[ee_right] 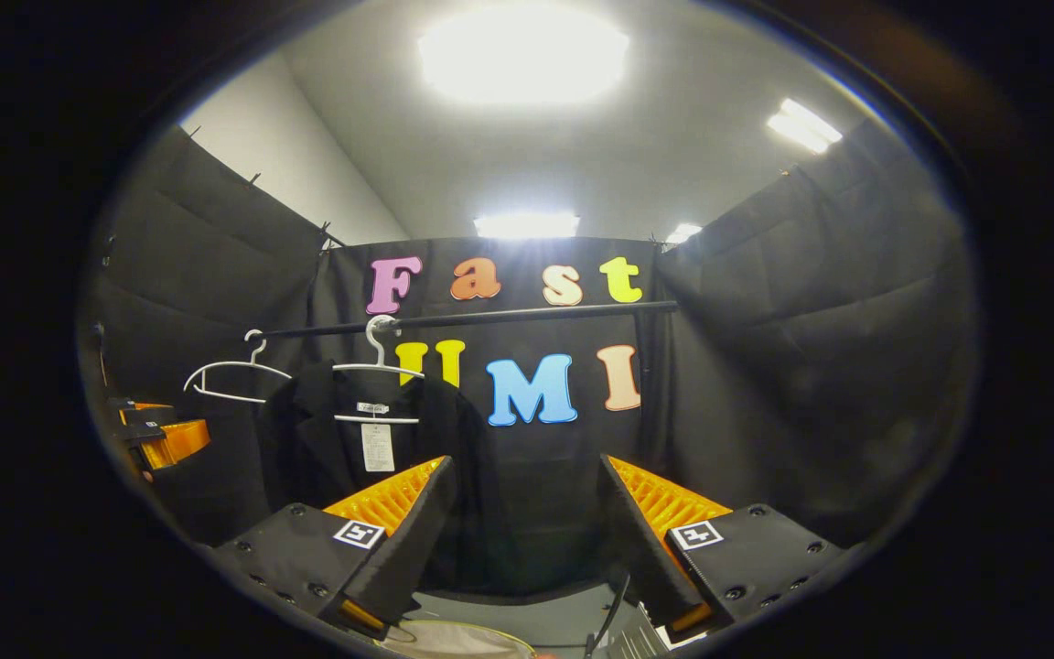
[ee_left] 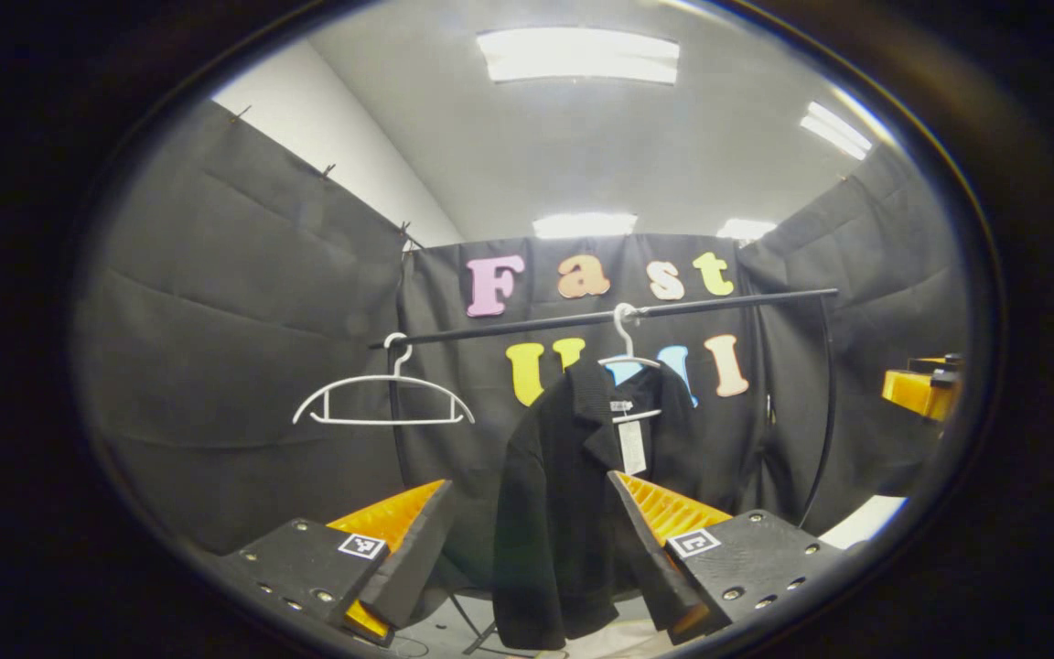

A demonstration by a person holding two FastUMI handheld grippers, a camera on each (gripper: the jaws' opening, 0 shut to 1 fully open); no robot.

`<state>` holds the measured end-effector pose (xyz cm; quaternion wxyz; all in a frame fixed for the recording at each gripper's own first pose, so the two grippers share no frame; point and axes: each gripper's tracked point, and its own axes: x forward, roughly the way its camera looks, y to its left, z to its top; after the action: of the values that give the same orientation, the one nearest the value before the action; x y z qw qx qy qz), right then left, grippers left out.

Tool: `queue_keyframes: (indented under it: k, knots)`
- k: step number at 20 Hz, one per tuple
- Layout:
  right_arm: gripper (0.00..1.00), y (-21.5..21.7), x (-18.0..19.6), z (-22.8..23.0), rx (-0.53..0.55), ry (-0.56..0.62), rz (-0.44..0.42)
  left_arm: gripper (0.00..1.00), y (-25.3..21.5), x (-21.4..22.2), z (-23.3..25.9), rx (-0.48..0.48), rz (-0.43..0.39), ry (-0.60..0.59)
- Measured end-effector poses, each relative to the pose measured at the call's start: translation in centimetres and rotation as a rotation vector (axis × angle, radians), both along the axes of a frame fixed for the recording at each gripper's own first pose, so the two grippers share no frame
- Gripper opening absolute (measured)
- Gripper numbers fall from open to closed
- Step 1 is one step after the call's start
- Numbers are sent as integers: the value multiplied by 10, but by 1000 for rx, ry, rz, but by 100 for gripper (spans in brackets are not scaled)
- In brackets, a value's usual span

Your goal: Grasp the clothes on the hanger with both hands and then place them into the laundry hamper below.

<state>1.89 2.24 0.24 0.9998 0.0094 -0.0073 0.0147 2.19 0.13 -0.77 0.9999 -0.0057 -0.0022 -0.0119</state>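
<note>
A black jacket [ee_left: 559, 476] with a white tag hangs on a white hanger [ee_left: 626, 352] from the black rail [ee_left: 600, 316]. My left gripper [ee_left: 527, 513] is open, held short of the jacket, its fingers framing the garment's left half. In the right gripper view the same jacket [ee_right: 326, 439] hangs left of centre on its hanger [ee_right: 379, 361]. My right gripper [ee_right: 522, 499] is open with nothing between its fingers, aimed at the wall to the right of the jacket. The other gripper [ee_right: 161, 435] shows at the far left edge. A pale rim of the hamper [ee_right: 454, 639] shows at the bottom.
An empty white hanger [ee_left: 383, 403] hangs at the rail's left end, also in the right gripper view as the empty hanger [ee_right: 234, 375]. The rack's curved black post [ee_left: 827, 403] stands on the right. Black cloth walls close in all sides. A black cable [ee_right: 607, 622] lies on the floor.
</note>
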Motion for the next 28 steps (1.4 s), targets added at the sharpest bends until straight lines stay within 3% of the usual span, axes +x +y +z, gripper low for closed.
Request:
queue_keyframes:
  k: [12, 28]
  knots:
    - [96, 42, 66, 15, 45, -62, 55, 96, -23, 55, 2, -26, -82, -38]
    - [96, 80, 242, -34, 95, 6, 365, 95, -123, 169, -18, 8, 104, 4]
